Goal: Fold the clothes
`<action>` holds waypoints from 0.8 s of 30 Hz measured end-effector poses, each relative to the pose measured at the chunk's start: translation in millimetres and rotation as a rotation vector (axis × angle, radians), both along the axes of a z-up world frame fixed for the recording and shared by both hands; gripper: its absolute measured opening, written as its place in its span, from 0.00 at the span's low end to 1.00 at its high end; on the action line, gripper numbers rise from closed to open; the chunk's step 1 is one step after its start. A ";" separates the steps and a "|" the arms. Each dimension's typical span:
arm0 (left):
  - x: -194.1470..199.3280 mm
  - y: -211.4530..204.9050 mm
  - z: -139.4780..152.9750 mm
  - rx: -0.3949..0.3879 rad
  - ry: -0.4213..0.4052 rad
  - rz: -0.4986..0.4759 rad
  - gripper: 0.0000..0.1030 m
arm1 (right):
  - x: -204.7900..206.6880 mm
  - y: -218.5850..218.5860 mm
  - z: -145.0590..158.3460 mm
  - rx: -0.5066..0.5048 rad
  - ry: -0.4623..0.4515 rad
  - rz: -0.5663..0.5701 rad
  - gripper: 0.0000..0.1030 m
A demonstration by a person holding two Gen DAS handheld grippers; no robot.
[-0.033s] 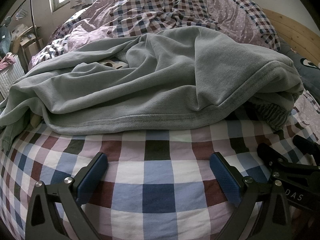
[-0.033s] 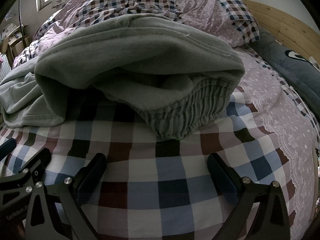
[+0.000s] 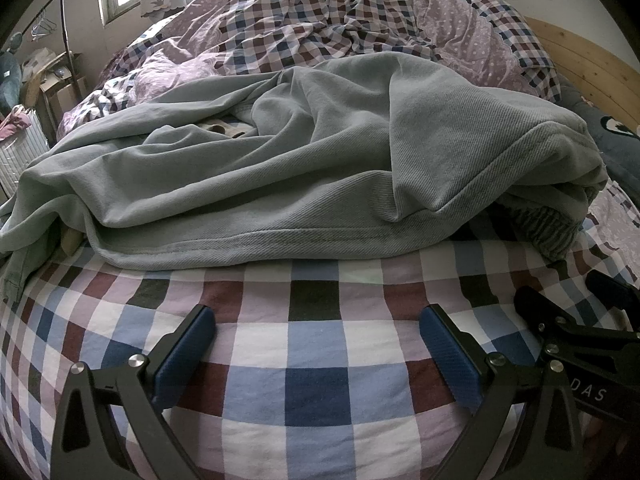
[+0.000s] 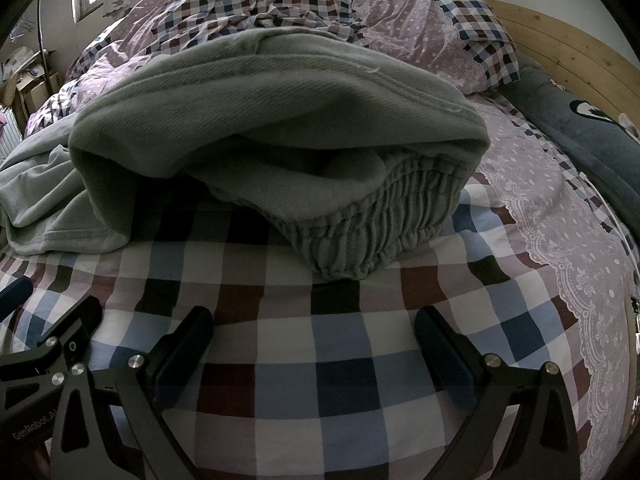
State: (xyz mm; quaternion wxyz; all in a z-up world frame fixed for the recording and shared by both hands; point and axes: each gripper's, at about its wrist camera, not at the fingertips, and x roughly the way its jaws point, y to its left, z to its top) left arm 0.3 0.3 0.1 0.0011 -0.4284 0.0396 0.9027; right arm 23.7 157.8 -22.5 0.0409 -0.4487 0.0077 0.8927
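A grey-green garment (image 3: pixel 320 168) lies crumpled across the checked bedsheet (image 3: pixel 312 360); its long hem faces the left wrist view. Its gathered elastic waistband (image 4: pixel 380 232) points toward the right wrist view, with a fold of the cloth (image 4: pixel 280 120) draped over it. My left gripper (image 3: pixel 316 320) is open just short of the hem, over bare sheet, with nothing between its blue pads (image 3: pixel 184 356). My right gripper (image 4: pixel 314 320) is open too, a little before the waistband, and empty. Each gripper shows at the edge of the other's view, side by side.
A rumpled checked and lilac duvet (image 3: pixel 320 28) is heaped behind the garment. A wooden headboard (image 4: pixel 580 52) and a dark grey pillow (image 4: pixel 580 132) lie to the right. Beyond the bed's left side stand a clothes rail, boxes (image 3: pixel 60 80) and a white basket (image 3: pixel 20 156).
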 end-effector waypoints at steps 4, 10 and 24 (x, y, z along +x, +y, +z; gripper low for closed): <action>0.8 0.7 0.4 0.000 0.000 0.000 1.00 | -1.2 -1.1 0.3 -0.001 0.000 0.000 1.00; 2.2 2.0 0.7 -0.001 0.000 0.000 1.00 | -0.1 -0.3 0.4 0.001 -0.003 -0.001 1.00; 3.0 3.2 0.6 0.001 -0.004 -0.002 1.00 | -4.4 -2.7 1.2 -0.003 -0.014 -0.011 1.00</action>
